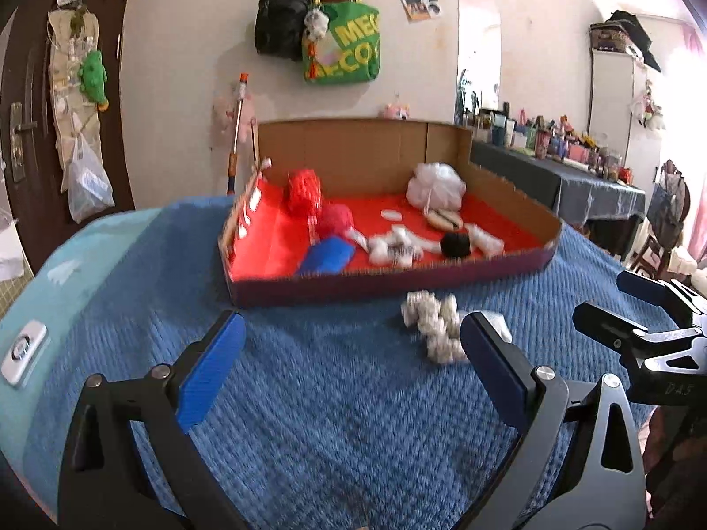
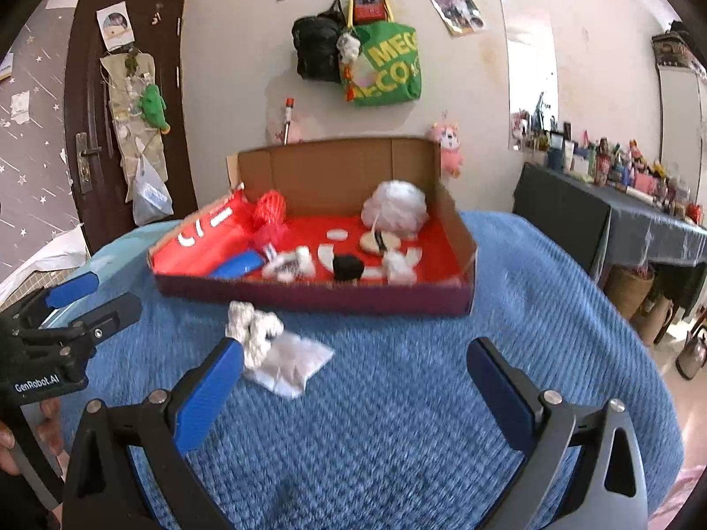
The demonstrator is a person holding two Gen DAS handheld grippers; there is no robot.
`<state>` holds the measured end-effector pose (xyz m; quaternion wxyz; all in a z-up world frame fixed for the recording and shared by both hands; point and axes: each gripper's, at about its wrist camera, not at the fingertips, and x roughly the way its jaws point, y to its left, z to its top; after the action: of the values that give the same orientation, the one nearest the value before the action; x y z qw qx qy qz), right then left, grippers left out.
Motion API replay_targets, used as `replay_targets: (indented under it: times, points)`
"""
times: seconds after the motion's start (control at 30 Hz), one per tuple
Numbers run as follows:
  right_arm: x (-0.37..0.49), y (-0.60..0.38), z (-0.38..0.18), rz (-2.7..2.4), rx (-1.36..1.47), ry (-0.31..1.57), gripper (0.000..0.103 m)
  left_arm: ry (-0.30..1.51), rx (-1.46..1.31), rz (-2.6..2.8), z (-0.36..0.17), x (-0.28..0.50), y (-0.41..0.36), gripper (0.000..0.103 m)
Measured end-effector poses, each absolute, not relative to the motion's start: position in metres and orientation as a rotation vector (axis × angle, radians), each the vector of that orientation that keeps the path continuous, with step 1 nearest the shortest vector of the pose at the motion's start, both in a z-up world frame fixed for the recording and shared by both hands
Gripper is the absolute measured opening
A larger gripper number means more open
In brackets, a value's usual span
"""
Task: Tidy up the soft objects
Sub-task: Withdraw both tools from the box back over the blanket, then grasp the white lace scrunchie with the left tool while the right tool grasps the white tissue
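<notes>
On the blue knitted cover (image 2: 397, 397), just in front of the near wall of the cardboard tray (image 2: 309, 293), lie the last loose pieces: a knotted white rope bundle (image 2: 254, 327) and, touching it, a flat white packet (image 2: 289, 364). Inside the red-lined tray most of the soft things already sit: a red mesh puff (image 2: 269, 212) near the back left corner, a white mesh puff (image 2: 395, 207) toward the back right corner, a blue roll (image 2: 236, 265) by the near wall, a black ball (image 2: 348, 266) and several small white pads.

By that count the sorting looks largely done, with the bundle and packet still to go in.

Both claws are spread wide and carry nothing. The right gripper (image 2: 353, 391) hovers over the cover with its left finger beside the bundle; the left gripper (image 1: 349, 371) hangs alongside, equally empty.
</notes>
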<state>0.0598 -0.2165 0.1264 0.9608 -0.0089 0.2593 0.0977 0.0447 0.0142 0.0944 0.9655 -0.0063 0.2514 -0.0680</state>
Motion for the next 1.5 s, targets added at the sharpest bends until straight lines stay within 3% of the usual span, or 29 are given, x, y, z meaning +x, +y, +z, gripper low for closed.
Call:
replay_targets:
  times: [0.67, 1.27, 1.5]
  points:
    - [0.067, -0.217, 0.104, 0.208, 0.003, 0.604, 0.103, 0.623, -0.041, -0.165, 0.073, 0.058, 0.011, 0.099]
    - [0.101, -0.260, 0.116, 0.126, 0.042, 0.638, 0.103, 0.871, 0.090, -0.267, 0.049, 0.143, -0.050, 0.099]
    - [0.111, -0.257, 0.113, 0.146, 0.048, 0.659, 0.103, 0.857, 0.080, -0.154, 0.051, 0.146, -0.004, 0.100]
